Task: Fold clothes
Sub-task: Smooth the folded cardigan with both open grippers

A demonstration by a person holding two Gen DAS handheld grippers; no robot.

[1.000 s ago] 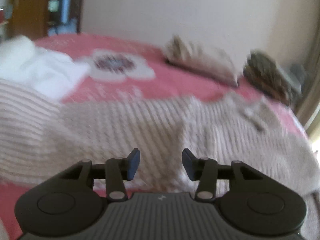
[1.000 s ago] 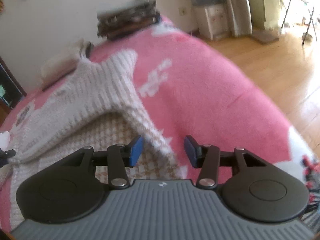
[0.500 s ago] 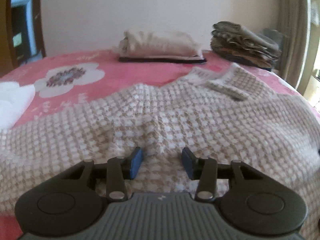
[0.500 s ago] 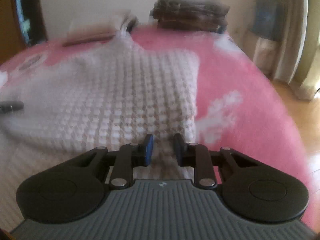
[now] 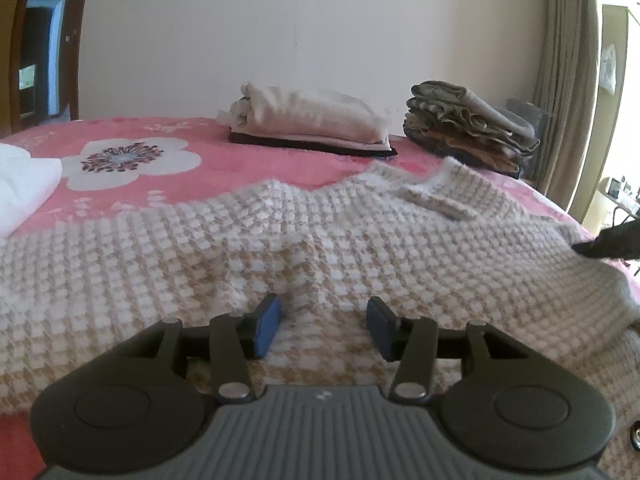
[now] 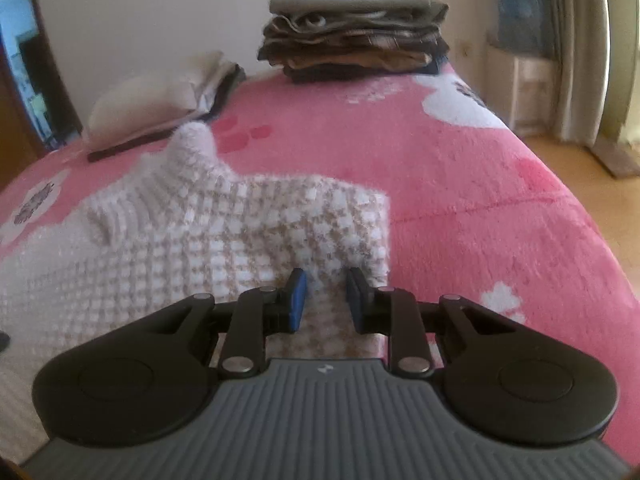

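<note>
Nearest the lens, the left hand-held gripper (image 5: 322, 326) hovers low over the knit sweater (image 5: 280, 240), its jaws opening, blue pads well apart, with a raised ridge of knit just ahead of them but nothing pinched. The risk there is plain: if the pads close on that ridge alone, they take only the top layer, and the lower layer would stay behind.

Over on the right side, the right hand-held gripper (image 6: 323, 300) sits at the sweater's near right corner, jaws narrowed with fabric between them. They look clamped on the knit, though whether the pads truly bite is hard to judge from this angle. A shallow hold on fluffy, stretchy knit could slip as soon as the corner is lifted, and the fold would collapse crooked.

The sweater itself lies spread across the pink floral bed (image 6: 460, 208), collar (image 6: 188, 152) pointing toward the far wall and its folded right edge running back from the corner. One hand pulling before the other has a hold would likely skew the garment.

Farther back, a cream folded pile (image 5: 308, 120) and a darker stack of folded clothes (image 6: 352, 32) rest near the wall, well apart from the sweater. A white cloth (image 5: 20, 184) lies off to the left, clear of the sweater.
</note>
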